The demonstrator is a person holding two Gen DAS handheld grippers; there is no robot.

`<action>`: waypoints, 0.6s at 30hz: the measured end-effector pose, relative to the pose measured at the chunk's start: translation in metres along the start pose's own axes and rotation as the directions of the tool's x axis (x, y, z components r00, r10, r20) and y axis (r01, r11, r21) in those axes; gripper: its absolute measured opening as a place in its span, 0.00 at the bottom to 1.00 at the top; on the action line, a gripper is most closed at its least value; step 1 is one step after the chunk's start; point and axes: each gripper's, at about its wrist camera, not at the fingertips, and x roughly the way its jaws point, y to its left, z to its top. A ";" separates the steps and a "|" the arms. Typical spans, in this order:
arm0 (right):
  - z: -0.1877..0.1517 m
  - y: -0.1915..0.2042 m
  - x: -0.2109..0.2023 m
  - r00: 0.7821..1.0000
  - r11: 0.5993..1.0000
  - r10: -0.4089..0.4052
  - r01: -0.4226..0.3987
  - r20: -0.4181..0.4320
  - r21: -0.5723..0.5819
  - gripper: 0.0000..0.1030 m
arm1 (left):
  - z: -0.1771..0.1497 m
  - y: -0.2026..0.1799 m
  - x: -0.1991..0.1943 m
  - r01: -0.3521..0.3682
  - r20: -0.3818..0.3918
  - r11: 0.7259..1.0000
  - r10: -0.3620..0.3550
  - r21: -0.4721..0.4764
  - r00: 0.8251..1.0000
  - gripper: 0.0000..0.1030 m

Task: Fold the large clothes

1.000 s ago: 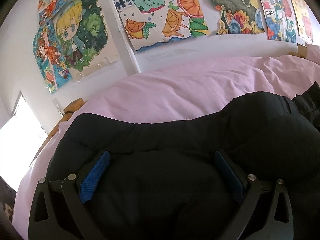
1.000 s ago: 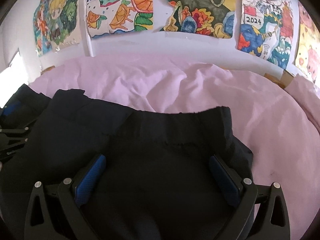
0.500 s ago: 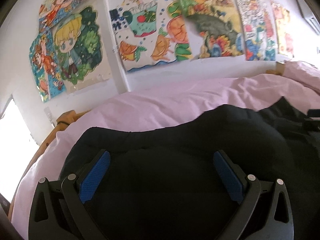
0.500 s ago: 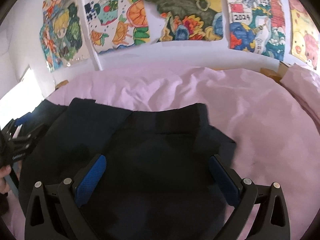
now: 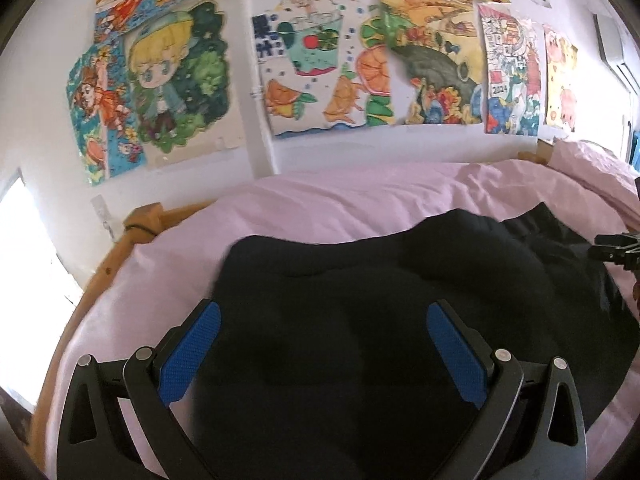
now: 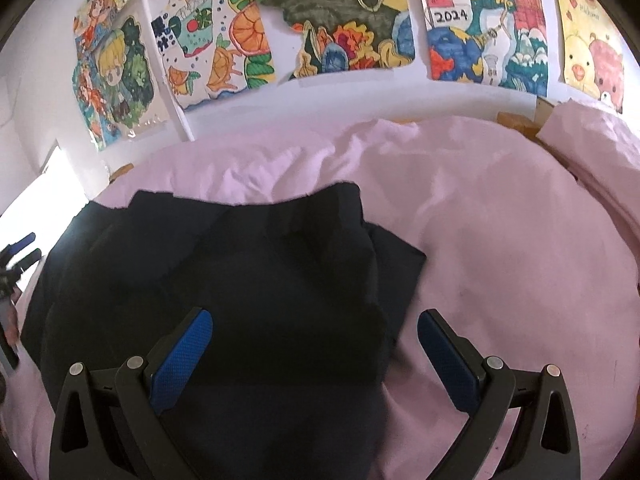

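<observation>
Black garment (image 5: 360, 320) spread on pink sheet (image 5: 320, 208), left gripper (image 5: 323, 344) spread wide above its middle, right gripper (image 6: 315, 348) likewise released over its right edge

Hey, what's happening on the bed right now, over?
Left gripper open, right gripper open, holding nothing. Black garment lies bunched on pink sheet. Nothing in the way.
</observation>
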 end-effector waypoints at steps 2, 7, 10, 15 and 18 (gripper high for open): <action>-0.004 -0.009 0.001 1.000 1.000 0.019 -0.019 -0.014 0.020 1.00 | -0.005 0.011 -0.003 -0.028 -0.017 0.999 0.029 0.035 0.999 0.99; -0.015 -0.029 0.008 0.992 0.990 0.110 -0.105 -0.055 0.089 1.00 | -0.028 0.042 -0.001 0.039 -0.100 0.999 -0.036 0.029 0.994 0.99; -0.019 -0.034 0.014 0.981 0.980 0.174 -0.164 -0.083 0.113 1.00 | -0.044 0.062 0.007 0.124 -0.169 0.992 -0.129 -0.040 0.977 0.99; -0.024 -0.039 0.023 0.959 0.960 0.260 -0.244 -0.110 0.139 1.00 | -0.057 0.085 0.022 0.185 -0.252 0.975 -0.212 -0.124 0.944 0.99; -0.027 -0.046 0.031 0.938 0.937 0.323 -0.297 -0.129 0.183 1.00 | -0.064 0.098 0.033 0.260 -0.277 0.942 -0.313 -0.212 0.908 0.98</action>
